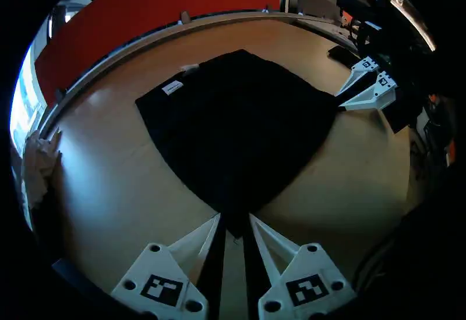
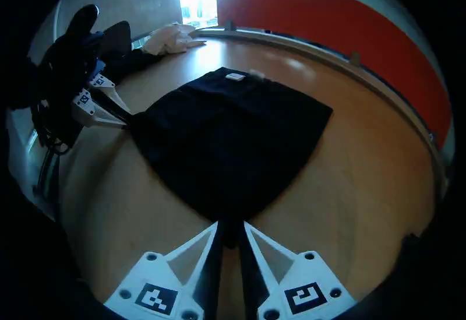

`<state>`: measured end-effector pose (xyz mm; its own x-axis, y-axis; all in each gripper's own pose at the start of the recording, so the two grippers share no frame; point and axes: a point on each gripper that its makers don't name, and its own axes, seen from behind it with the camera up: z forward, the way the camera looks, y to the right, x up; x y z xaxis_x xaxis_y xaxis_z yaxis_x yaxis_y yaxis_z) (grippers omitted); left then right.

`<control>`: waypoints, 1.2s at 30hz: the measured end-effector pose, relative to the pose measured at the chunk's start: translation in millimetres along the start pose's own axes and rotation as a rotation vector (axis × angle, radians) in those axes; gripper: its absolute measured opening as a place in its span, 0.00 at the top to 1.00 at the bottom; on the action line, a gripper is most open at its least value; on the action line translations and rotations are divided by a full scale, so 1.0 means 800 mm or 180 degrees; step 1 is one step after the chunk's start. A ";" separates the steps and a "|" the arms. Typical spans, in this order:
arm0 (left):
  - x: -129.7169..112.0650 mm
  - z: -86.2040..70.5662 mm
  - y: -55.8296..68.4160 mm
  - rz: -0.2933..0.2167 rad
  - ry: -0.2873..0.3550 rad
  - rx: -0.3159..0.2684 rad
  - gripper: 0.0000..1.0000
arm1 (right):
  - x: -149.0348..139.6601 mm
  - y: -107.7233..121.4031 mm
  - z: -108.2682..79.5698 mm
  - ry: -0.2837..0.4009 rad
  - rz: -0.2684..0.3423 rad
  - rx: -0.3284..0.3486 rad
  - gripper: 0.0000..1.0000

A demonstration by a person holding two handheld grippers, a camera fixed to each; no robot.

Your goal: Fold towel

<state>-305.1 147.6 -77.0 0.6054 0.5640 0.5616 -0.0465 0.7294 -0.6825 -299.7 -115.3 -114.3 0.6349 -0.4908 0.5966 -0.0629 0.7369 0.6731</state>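
Nearest me in the left gripper view, at 6 o'clock, the left gripper has its fingers drawn close, with a corner of the black towel nipped between them. The towel lies spread flat on the wooden table and runs up toward 12 o'clock, with a white tag near its 10 o'clock edge. At 2 o'clock I see the right gripper meeting the towel's corner on that side. In the right gripper view its own fingers, at 6 o'clock, are likewise pressed together on a towel corner. Farther off, a pale cloth heap sits at 11 o'clock by the table's far edge. A red panel runs behind the table from 12 to 3 o'clock.
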 end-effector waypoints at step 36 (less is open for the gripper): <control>0.091 -0.144 0.012 -0.0471 0.0325 0.0067 0.84 | 0.112 -0.022 -0.141 0.0486 0.0064 -0.0019 0.87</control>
<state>-170.4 151.1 -96.6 0.6843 0.4085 0.6041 0.0332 0.8101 -0.5854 -154.9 -120.2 -121.9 0.7434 -0.3999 0.5362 -0.0723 0.7488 0.6588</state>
